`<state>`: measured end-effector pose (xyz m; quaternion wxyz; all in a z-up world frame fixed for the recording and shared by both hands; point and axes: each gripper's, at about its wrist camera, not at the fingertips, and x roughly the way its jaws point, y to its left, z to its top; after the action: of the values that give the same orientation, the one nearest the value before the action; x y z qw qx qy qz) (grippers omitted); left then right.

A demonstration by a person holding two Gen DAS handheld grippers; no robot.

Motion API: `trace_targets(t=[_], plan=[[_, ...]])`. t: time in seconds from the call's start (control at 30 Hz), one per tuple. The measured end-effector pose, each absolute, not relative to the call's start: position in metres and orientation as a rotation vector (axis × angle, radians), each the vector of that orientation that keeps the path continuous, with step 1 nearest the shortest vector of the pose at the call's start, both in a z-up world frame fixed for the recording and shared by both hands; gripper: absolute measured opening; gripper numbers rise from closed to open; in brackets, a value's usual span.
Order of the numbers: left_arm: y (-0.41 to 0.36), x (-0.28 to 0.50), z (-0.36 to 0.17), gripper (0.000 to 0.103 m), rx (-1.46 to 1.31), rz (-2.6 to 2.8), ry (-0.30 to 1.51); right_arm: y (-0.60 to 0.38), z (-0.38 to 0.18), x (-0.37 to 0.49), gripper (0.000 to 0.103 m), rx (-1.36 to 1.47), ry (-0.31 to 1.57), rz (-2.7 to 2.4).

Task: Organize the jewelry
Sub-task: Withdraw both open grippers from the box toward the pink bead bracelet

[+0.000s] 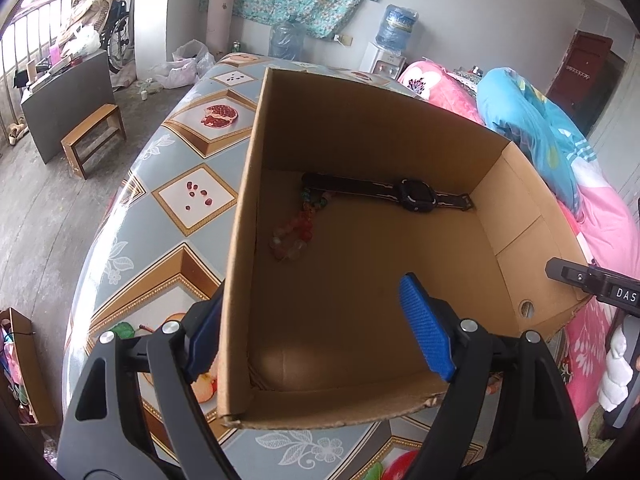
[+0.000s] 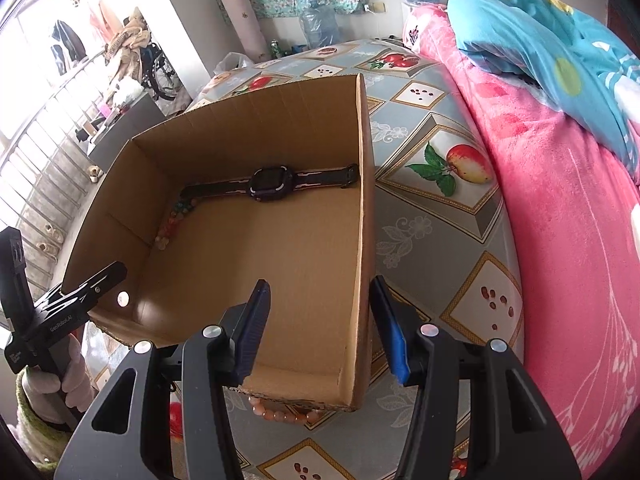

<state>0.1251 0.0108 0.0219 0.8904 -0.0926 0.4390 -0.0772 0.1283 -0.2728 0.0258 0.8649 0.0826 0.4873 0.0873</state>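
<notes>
Lengthwise, watch (image 1: 416,194) hugs box's (image 1: 240,240) far wall — both claws (image 1: 316,332) (image 2: 320,336) straddle sidewalls, apart.

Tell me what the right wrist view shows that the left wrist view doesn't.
Only the right wrist view shows a peach bead bracelet on the table, poking out from under the box's near edge, and an apple print on the tablecloth. Only the left wrist view shows a wooden stool and a water dispenser. Both show the cardboard box, with a black watch and coloured beads inside.
</notes>
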Motion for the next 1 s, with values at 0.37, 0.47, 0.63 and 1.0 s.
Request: trace_targets(t=[0.37, 0.47, 0.63, 1.0], plan=[[0.019, 0.134, 0.023, 0.077, -0.199, -0.195, 0.915, -0.277, 0.024, 0.137, 0.052, 0.229, 1.000, 0.201], [0.030, 0.122, 0.029, 0.078, -0.189, -0.160, 0.871, -0.290, 0.027, 0.129, 0.052, 0.299, 0.965, 0.199], [0.056, 0.091, 0.049, 0.080, -0.170, -0.118, 0.770, -0.315, 0.043, 0.085, 0.052, 0.354, 0.823, 0.171], [0.060, 0.028, 0.043, 0.080, -0.162, -0.224, 0.805, -0.242, 0.011, 0.028, 0.052, 0.047, 0.880, 0.336]])
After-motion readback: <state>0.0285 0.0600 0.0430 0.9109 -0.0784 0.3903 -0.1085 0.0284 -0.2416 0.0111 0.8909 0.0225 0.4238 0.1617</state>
